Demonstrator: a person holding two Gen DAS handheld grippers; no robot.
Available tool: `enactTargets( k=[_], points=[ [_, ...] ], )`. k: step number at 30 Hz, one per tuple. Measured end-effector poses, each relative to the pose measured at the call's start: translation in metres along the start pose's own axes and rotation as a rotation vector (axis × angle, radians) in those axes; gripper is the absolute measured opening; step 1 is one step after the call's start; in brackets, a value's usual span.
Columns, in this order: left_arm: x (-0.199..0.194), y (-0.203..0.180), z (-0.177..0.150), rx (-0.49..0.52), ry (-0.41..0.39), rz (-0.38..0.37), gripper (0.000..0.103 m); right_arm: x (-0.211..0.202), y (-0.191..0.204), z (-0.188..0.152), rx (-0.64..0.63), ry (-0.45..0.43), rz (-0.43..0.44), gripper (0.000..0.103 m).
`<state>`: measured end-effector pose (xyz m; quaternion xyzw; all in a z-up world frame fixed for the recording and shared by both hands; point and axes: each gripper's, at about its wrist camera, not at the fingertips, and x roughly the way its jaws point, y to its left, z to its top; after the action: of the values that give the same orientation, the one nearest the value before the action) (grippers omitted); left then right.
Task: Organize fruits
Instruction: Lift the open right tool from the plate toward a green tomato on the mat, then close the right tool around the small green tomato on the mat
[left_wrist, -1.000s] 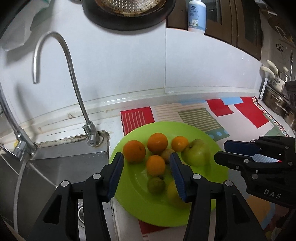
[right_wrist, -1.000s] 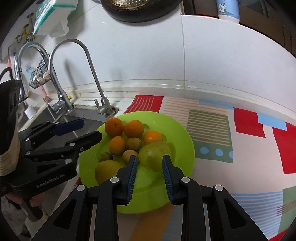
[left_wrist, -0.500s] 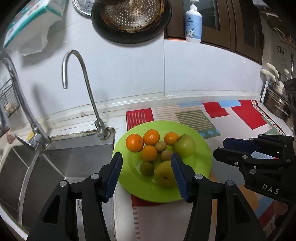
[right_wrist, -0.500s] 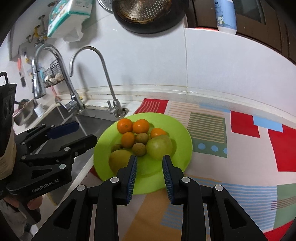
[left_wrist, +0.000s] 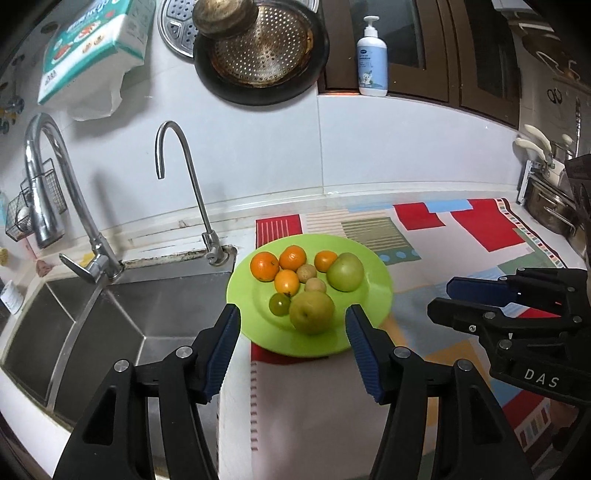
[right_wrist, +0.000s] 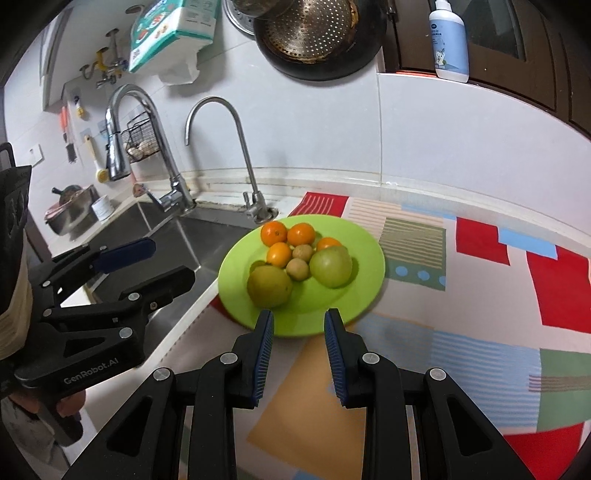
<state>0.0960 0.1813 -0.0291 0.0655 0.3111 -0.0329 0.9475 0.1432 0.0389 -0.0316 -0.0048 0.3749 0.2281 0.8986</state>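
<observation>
Fruit sits heaped on the round lime-green plate, which rests on the patterned mat covering the surface, just right of the steel sink. From the far rim coming near I count three small oranges, a fourth orange below them, two small tan-brown round fruits, a large green apple on the right, a tiny dark-green fruit and a big yellow-green pear-like fruit nearest me.

My left gripper hangs over the near edge of the plate, its blue-padded jaws opening, with nothing pressed between them. In its view the yellow-green fruit lies dead ahead, just beyond the fingertips and centred between them. My right gripper has its jaws drawn in as close as they go, a gap showing between the pads, holding nothing. It points at the near rim, with the apple ahead and slightly right.

My reading: the left hand is the better placed for a first pick, since the big fruit lies straight along its line and the jaws are widening to suit it. That fruit is roundish, so no long axis matters much. I see no second container in either view, so I cannot tell where the fruit is meant to go.
</observation>
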Motion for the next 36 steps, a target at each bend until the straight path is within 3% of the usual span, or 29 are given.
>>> enactTargets(
  k=[19,36],
  points=[
    [-0.045,-0.032,-0.049,-0.031,0.057,0.031,0.059,-0.037,0.011,-0.058,-0.048,0.097,0.065,0.03],
    [-0.048,-0.056,-0.095,-0.041,0.166,0.05,0.064,-0.043,0.008,-0.105,-0.065,0.218,0.072,0.03]
  ],
)
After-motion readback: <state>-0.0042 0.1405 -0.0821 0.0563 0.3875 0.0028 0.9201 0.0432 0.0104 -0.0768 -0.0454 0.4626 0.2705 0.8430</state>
